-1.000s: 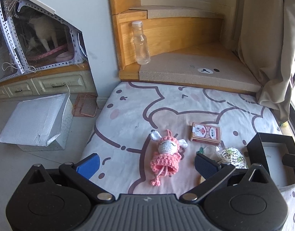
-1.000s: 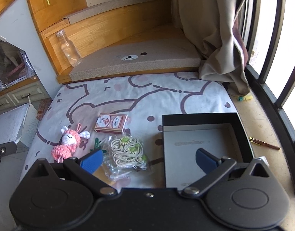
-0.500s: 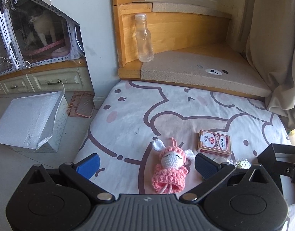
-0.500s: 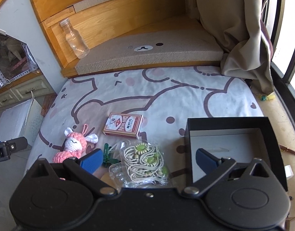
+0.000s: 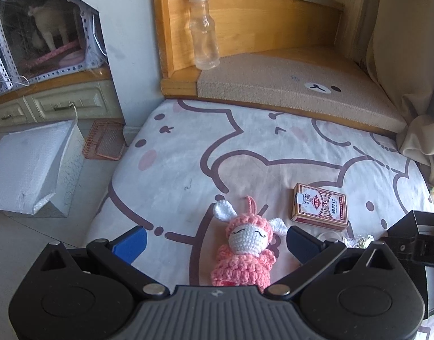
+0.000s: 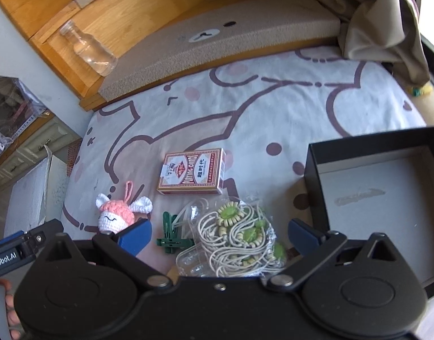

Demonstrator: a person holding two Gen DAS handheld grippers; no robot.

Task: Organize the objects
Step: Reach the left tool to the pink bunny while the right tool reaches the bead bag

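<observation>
Currently I hold both grippers spread: left gripper (image 5: 215, 240) straddles the doll (image 5: 246, 250) on the sheet, right gripper (image 6: 219, 233) over the bag (image 6: 235, 240). Next, I'd say: pinch doll, carry to box (image 6: 387, 195).

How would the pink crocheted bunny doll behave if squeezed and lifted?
The pink crocheted bunny doll looks like soft yarn, so it would probably compress and flop. It seems light and unlikely to slip. Lying flat on the printed bedsheet, it shouldn't roll.

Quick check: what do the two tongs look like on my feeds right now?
Both tongs, left and right, look alike: black plastic bodies, round housings, silver pivot screws, ribbed grey centre grip. Each has a bright blue pad and a darker navy one.
</observation>
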